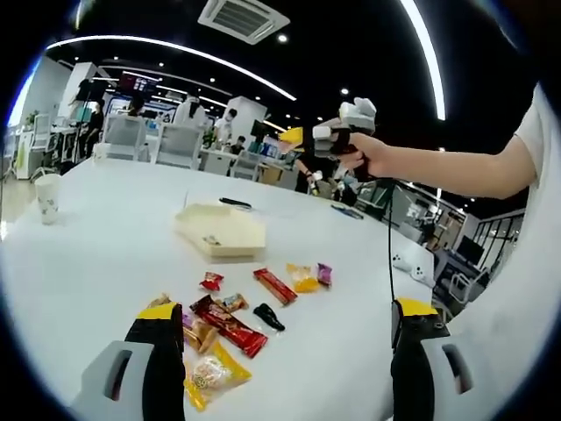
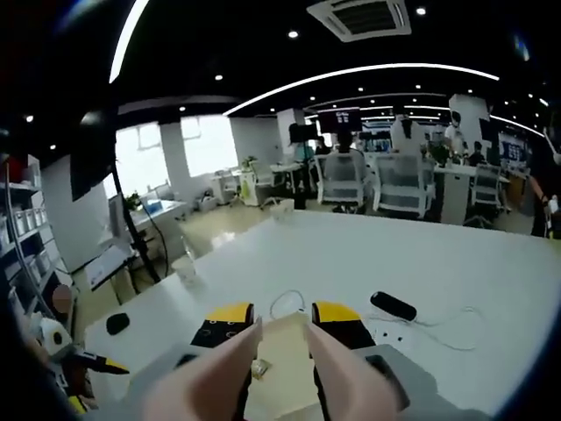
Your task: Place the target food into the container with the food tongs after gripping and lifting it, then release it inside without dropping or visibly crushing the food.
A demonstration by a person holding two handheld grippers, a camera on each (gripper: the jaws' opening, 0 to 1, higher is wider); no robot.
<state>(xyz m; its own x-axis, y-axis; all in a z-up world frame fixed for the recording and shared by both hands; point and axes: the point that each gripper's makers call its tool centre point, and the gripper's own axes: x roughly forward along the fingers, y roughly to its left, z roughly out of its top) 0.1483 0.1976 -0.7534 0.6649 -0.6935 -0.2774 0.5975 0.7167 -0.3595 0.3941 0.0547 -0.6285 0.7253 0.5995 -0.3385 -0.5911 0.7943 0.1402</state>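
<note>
Several wrapped snacks lie on the white table [image 1: 105,254]: a long red bar [image 1: 230,325], another red bar [image 1: 275,285], a yellow pack [image 1: 303,278], a purple one [image 1: 324,273] and a black one [image 1: 268,317]. Behind them sits a shallow beige container [image 1: 221,231] with a small item inside. My left gripper [image 1: 287,309] is wide open above the near snacks, holding nothing. A hand holds my right gripper [image 1: 337,133] high above the table's far side. In the right gripper view, two pale pink tong arms [image 2: 230,360] run along its jaws, and the right gripper [image 2: 282,314] is closed on them over the container [image 2: 279,351].
A paper cup [image 1: 47,196] stands far left, a black pen [image 1: 235,203] behind the container. A black oblong object [image 2: 392,305], a white cable [image 2: 438,326] and a clear cup [image 2: 184,267] lie on the table. Office chairs [image 2: 377,184] and desks stand beyond.
</note>
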